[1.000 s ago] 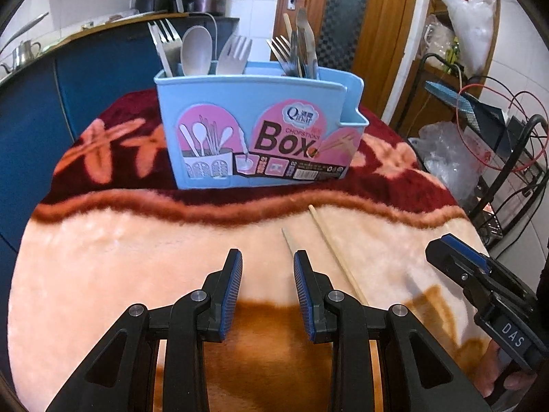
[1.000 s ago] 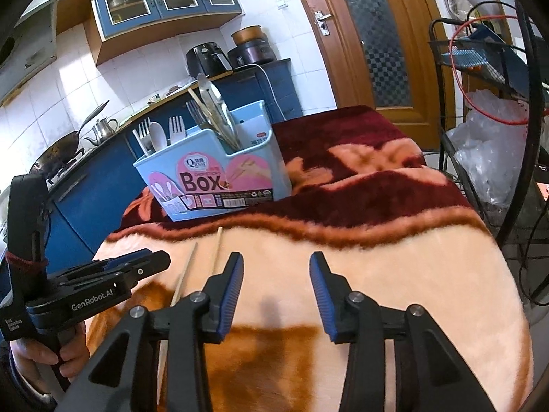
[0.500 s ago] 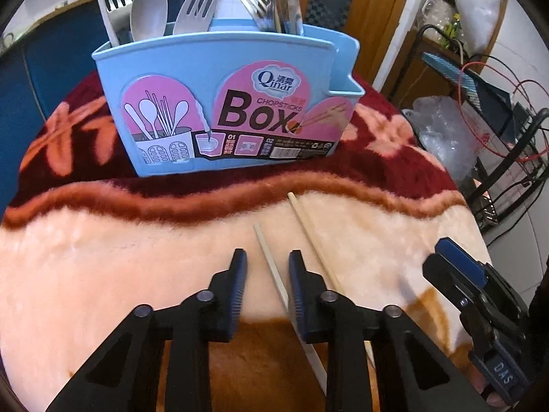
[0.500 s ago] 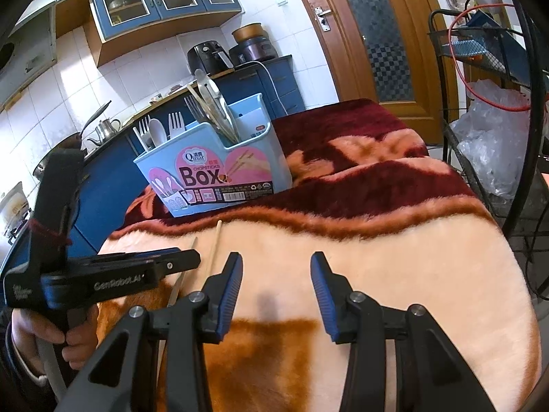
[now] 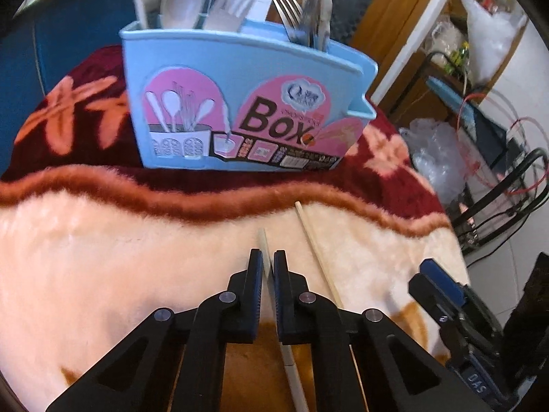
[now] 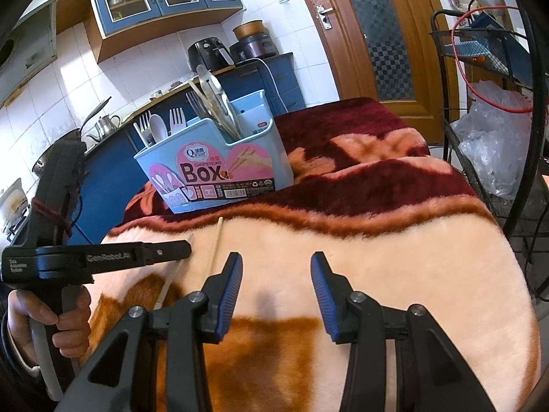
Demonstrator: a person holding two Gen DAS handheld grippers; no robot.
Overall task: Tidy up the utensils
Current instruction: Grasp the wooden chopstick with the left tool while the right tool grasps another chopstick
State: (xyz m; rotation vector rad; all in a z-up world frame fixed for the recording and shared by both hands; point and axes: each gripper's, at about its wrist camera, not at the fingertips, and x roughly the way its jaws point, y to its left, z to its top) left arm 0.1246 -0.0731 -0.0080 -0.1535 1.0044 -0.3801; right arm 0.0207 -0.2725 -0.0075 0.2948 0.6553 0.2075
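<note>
We are closing our left gripper (image 5: 268, 264) on the pale chopstick (image 5: 262, 240), which is lying on the plush blanket (image 5: 103, 257) in front of the blue utensil box (image 5: 212, 68); the fingers are pinching it near its far end, with a short tip poking out beyond them and the rest of the stick running back underneath toward us. A second, wooden chopstick (image 5: 317, 254) is resting just to the right of it, apart from the fingers and pointing toward the box. Our right gripper (image 6: 276, 295) is hovering over the near part of the blanket with its jaws spread wide and nothing between them. The box is standing at the far side on the dark red band of the blanket; its left compartment is holding white forks and a spoon (image 5: 183, 0), and its right compartment is holding metal forks and other utensils (image 5: 308, 20). We are judging that we are at the pick-up step for the first chopstick. Next we are needing to lift it clear of the pile, tilt it upright and lower it into the right compartment without nudging the tall cutlery or tipping the box.
</note>
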